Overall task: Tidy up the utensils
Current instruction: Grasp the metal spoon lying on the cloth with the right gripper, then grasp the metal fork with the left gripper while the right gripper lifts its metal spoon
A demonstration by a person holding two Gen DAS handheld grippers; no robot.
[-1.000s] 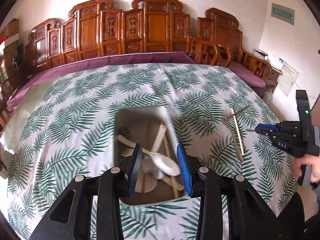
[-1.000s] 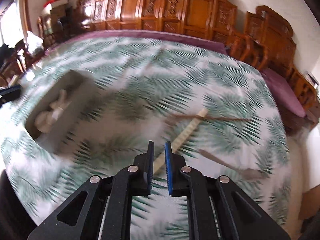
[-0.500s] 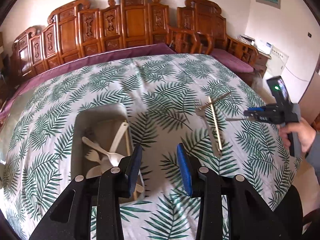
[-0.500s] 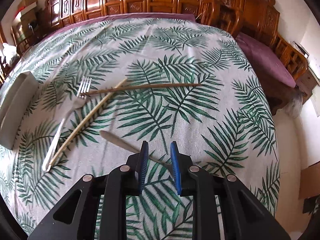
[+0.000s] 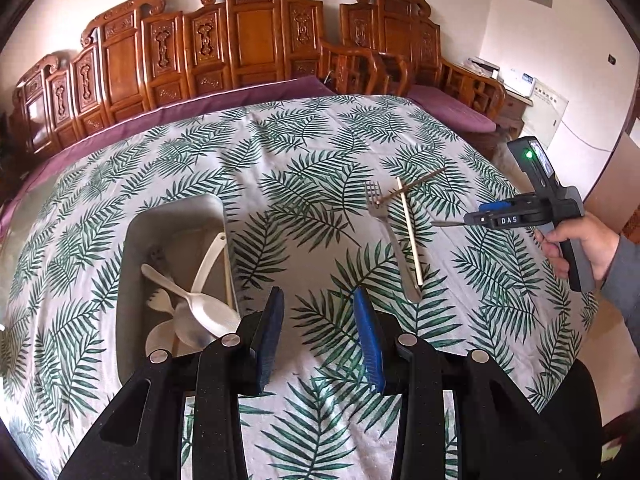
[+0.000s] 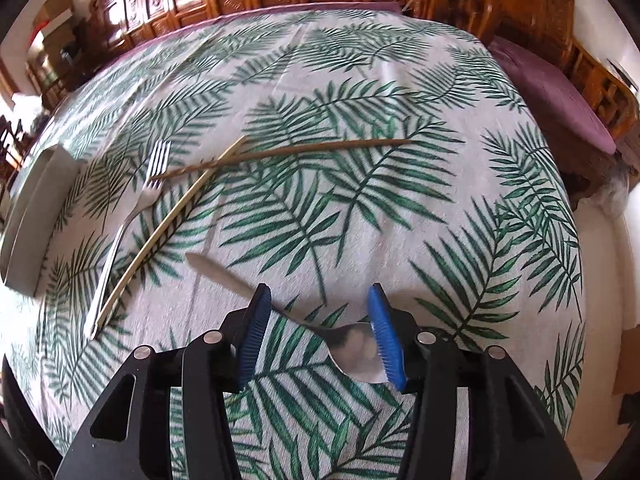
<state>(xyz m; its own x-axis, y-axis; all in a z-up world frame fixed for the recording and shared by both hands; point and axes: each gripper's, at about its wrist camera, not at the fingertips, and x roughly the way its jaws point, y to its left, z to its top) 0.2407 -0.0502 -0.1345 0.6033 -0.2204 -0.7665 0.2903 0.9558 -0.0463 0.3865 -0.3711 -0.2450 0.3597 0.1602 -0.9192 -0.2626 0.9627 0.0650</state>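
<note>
A grey tray (image 5: 172,216) holds white plastic spoons (image 5: 200,308) and forks, left of my open, empty left gripper (image 5: 318,332). A metal fork (image 5: 390,236), a pale chopstick (image 5: 410,232) and a brown chopstick (image 5: 416,184) lie crossed on the leaf-print cloth. In the right wrist view the same fork (image 6: 132,216), pale chopstick (image 6: 168,232) and brown chopstick (image 6: 288,154) lie at left. My right gripper (image 6: 320,332) is open, its jaws straddling a metal spoon (image 6: 352,348) that lies on the cloth. In the left wrist view the right gripper (image 5: 476,219) is at the right.
The tray's edge (image 6: 32,216) shows at far left in the right wrist view. Carved wooden chairs (image 5: 256,40) with purple cushions ring the table's far side. The table's edge (image 6: 588,280) drops off to the right.
My right gripper has opened wide and come down over the spoon. My left gripper has drifted right, away from above the tray.
</note>
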